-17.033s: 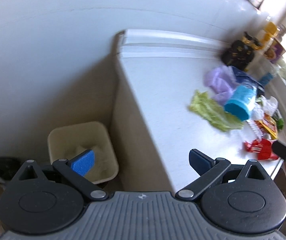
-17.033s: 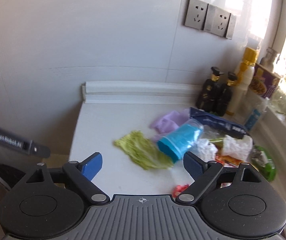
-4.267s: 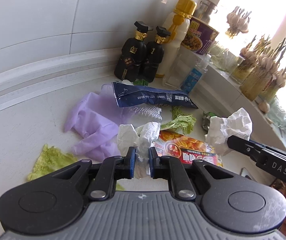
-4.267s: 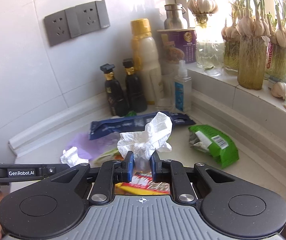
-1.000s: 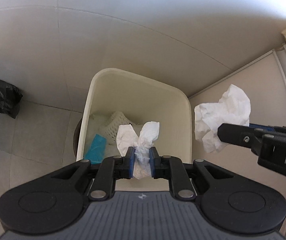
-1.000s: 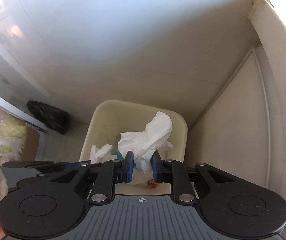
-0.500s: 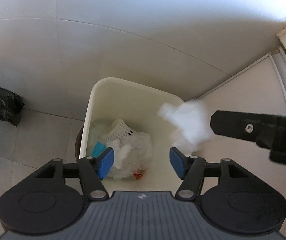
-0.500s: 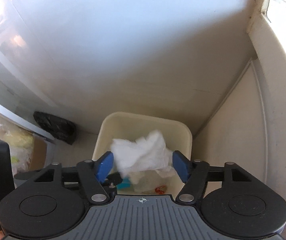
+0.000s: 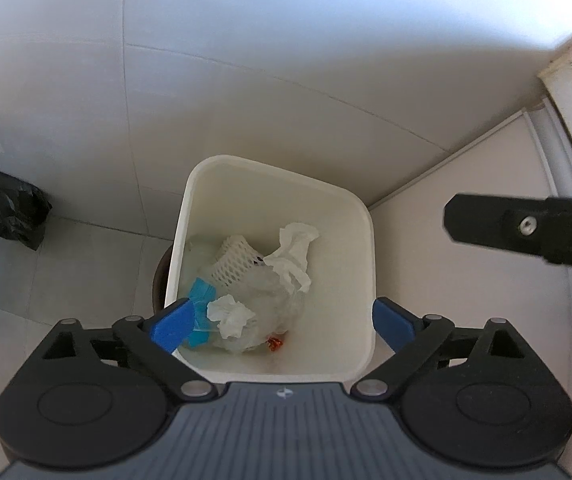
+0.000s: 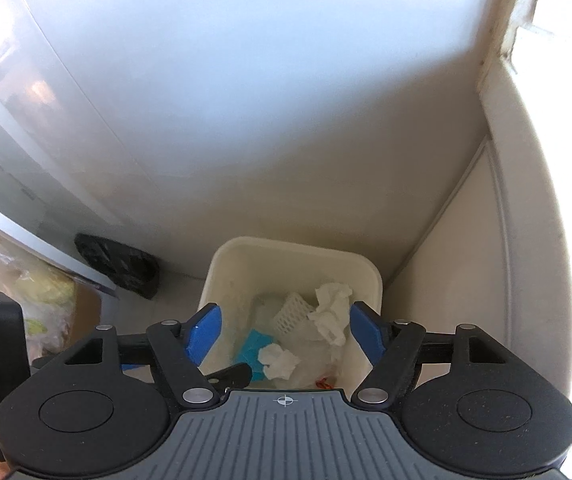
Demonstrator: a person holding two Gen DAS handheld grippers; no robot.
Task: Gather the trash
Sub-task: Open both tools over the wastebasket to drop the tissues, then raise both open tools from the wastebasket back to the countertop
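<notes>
A cream trash bin [image 9: 365,240] stands on the floor in the corner below both grippers; it also shows in the right wrist view [image 10: 369,268]. Two crumpled white tissues lie inside it, one larger [image 9: 293,250] [image 10: 331,312] and one smaller [image 9: 230,314] [image 10: 278,362], on top of clear plastic, a white foam net [image 9: 234,260] and a blue cup [image 9: 198,292]. My left gripper [image 9: 284,320] is open and empty above the bin. My right gripper [image 10: 286,334] is open and empty above it too.
A black bag [image 9: 4,208] lies on the floor left of the bin. The cabinet side [image 9: 465,168] rises right of the bin, and a tiled wall stands behind it. The right gripper's body [image 9: 525,228] reaches in from the right. A cardboard box [image 10: 82,316] stands at left.
Both grippers opened and let go of their tissues, which fell into the bin. Both grippers have risen slightly above it.
</notes>
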